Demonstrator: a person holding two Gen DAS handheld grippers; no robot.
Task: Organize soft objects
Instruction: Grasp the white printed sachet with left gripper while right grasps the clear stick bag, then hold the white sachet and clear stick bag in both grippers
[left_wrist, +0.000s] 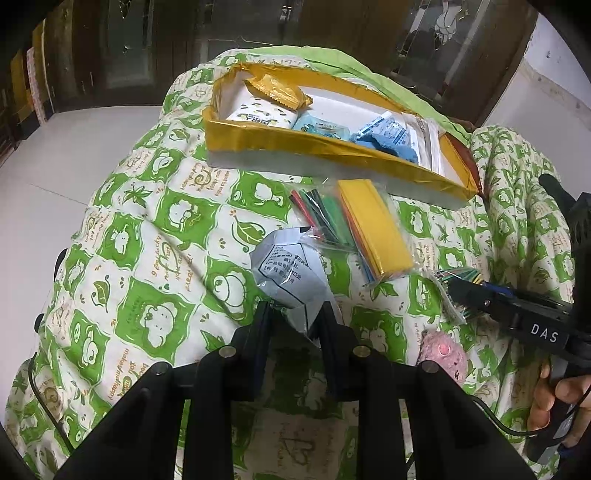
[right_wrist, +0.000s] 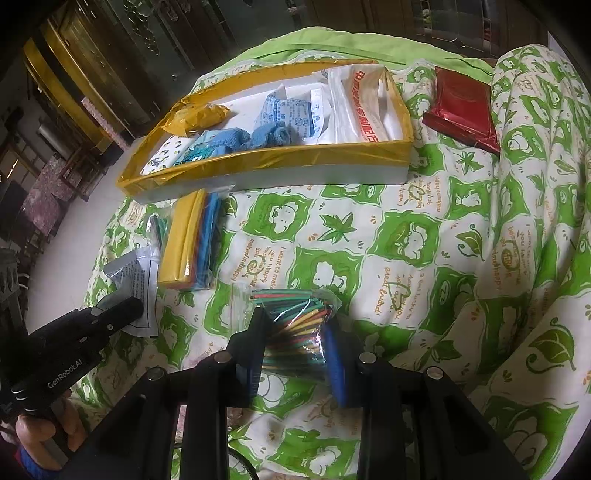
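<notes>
I'm holding w/ both: left hand-held gripper (left_wrist: 295, 314) is clenching the white printed sachet (left_wrist: 286, 271), right hand-held gripper (right_wrist: 295, 328) is clenching the clear bag of coloured sticks (right_wrist: 295, 325). Both bags are sitting just off the bed quilt (right_wrist: 424, 229). The gold-rimmed box (right_wrist: 280, 162) is lying ahead of both, long axis running across, so I'm judging the left nearer its open end.
</notes>
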